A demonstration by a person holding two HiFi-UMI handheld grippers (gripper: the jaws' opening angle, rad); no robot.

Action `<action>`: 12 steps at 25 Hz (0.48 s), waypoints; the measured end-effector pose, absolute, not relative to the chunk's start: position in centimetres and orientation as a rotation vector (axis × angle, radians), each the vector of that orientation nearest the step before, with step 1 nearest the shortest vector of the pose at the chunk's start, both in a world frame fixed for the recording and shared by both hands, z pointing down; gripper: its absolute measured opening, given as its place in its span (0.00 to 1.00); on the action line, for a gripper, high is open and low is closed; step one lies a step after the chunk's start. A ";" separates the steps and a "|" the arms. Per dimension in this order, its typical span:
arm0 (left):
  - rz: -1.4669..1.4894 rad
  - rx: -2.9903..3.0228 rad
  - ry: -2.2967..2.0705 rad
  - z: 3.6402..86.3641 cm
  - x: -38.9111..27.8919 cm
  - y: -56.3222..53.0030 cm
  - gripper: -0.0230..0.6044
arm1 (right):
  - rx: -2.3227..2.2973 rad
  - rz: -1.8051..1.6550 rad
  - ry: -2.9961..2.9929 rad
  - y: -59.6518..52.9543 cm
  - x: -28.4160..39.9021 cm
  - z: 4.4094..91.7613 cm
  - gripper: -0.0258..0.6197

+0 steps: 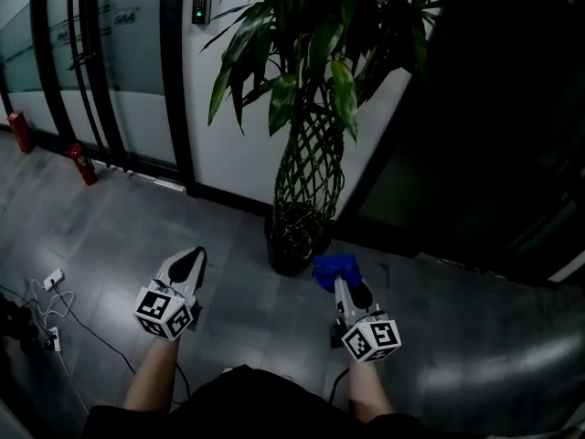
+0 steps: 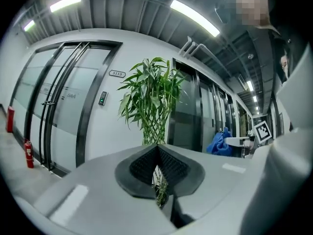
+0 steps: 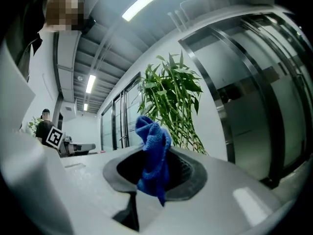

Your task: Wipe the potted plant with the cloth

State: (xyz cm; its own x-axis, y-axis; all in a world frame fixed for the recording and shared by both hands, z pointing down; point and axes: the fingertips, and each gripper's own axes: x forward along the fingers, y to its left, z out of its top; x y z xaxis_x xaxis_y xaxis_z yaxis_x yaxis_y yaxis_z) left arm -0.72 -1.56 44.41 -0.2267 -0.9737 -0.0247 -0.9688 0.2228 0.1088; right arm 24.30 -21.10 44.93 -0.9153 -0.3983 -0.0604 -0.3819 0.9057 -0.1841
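A tall potted plant (image 1: 309, 144) with a braided stem and long green leaves stands in a dark pot (image 1: 291, 245) on the grey floor by a white wall. My right gripper (image 1: 340, 277) is shut on a blue cloth (image 1: 335, 269), held just right of the pot. In the right gripper view the blue cloth (image 3: 152, 153) sticks up from the closed jaws, with the plant (image 3: 173, 104) behind it. My left gripper (image 1: 192, 262) hovers left of the pot, shut and holding nothing. The left gripper view shows the plant (image 2: 150, 99) straight ahead above the left gripper (image 2: 158, 153).
Glass doors (image 1: 101, 62) with dark frames line the left wall. Two red fire extinguishers (image 1: 83, 164) stand at their base. A white power strip (image 1: 53, 279) and cables lie on the floor at the left. A dark doorway (image 1: 494, 117) is right of the plant.
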 end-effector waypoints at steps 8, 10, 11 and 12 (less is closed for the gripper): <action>-0.274 1.940 -2.424 43.2 0.1 -3.4 0.05 | -0.581 -0.161 2.929 -22.9 23.9 42.2 0.20; -0.305 1.934 -2.409 43.3 0.3 -3.5 0.05 | -0.563 -0.152 2.925 -23.0 23.7 41.8 0.20; -0.317 1.934 -2.400 43.3 0.5 -3.6 0.05 | -0.558 -0.152 2.925 -23.1 23.7 41.8 0.20; -0.317 1.936 -2.394 43.4 0.6 -3.7 0.05 | -0.558 -0.157 2.923 -23.3 23.8 41.9 0.20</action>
